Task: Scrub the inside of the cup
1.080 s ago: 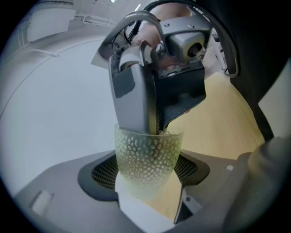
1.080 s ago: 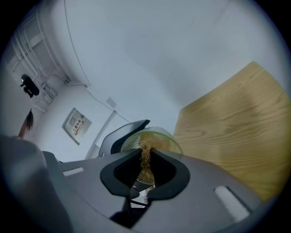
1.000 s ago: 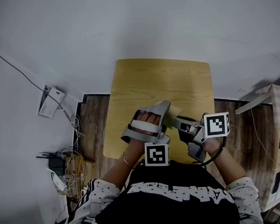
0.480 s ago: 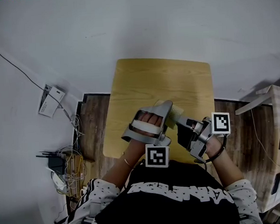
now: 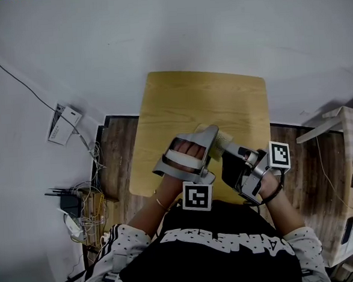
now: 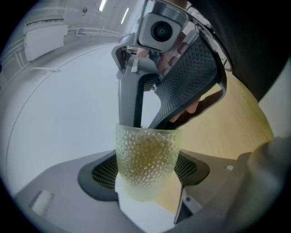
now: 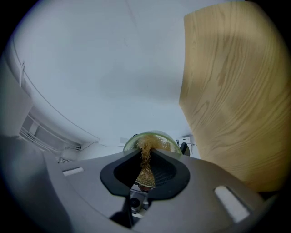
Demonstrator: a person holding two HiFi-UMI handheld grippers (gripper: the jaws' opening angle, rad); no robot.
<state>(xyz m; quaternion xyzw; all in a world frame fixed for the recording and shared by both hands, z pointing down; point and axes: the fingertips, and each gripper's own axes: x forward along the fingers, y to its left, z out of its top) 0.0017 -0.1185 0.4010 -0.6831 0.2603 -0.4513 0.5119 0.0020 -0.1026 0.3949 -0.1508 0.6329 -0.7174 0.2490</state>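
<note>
The left tongs [image 5: 208, 142] are clamped on the bumpy see-through cup [image 6: 145, 161] and hold it up over the wooden surface [image 5: 204, 99], closer to the near edge than the far edge. The right tongs [image 5: 230, 153] are squeezed shut on a golden, stringy scrubber [image 7: 144, 169]. The tips of the right tongs and the scrubber are poked down into the open top of the cup.
</note>
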